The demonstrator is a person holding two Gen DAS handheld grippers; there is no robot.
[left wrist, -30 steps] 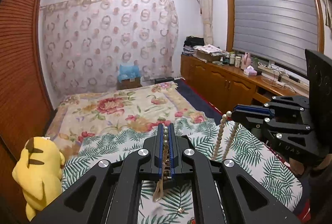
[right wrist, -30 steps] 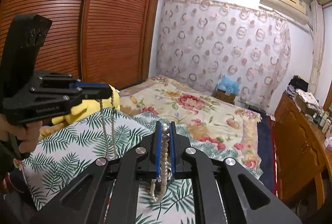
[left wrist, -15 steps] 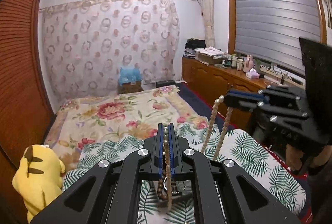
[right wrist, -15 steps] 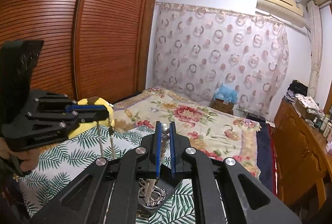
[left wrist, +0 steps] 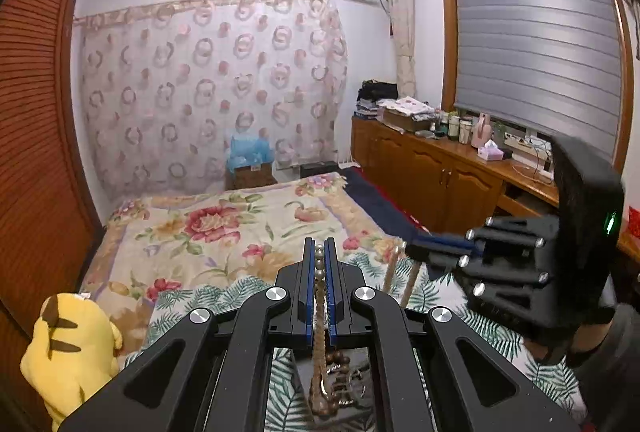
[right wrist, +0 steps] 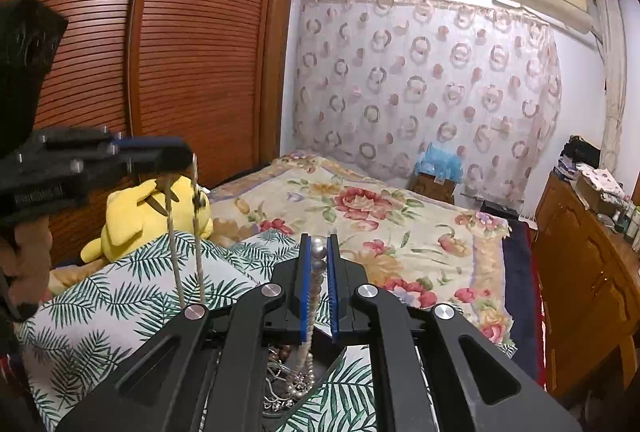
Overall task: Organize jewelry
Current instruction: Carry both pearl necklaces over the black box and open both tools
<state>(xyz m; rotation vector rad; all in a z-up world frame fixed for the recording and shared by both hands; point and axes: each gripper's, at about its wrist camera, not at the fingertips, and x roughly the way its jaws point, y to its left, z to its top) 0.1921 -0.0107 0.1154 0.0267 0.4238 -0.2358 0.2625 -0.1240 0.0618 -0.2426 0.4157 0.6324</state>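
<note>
- The left gripper (left wrist: 319,256) is clamped on a brown bead strand (left wrist: 319,364); small metallic beads sit between its blue pads at the tips, and the strand hangs down beneath the fingers.
- The strand's lower end reaches a dark jewelry pile (left wrist: 340,388) directly below that gripper, on the leaf-print cloth (left wrist: 224,296).
- The right gripper (right wrist: 319,252) holds a pearl strand (right wrist: 306,364) with its jaws a little apart, 2 pearls sitting between the pads; the strand drops along the left pad to a tangle of chains (right wrist: 286,388) on the cloth.
- In the right view, the left gripper is up at the left, its strand hanging as 2 lines in front of the yellow plush (right wrist: 152,216).
- The 2 grippers are near each other above the same pile, the right one blurred.
- The bed (left wrist: 224,232) stretches open ahead; a wardrobe (right wrist: 192,63) bounds the left side, a wooden cabinet (left wrist: 432,175) the right.
</note>
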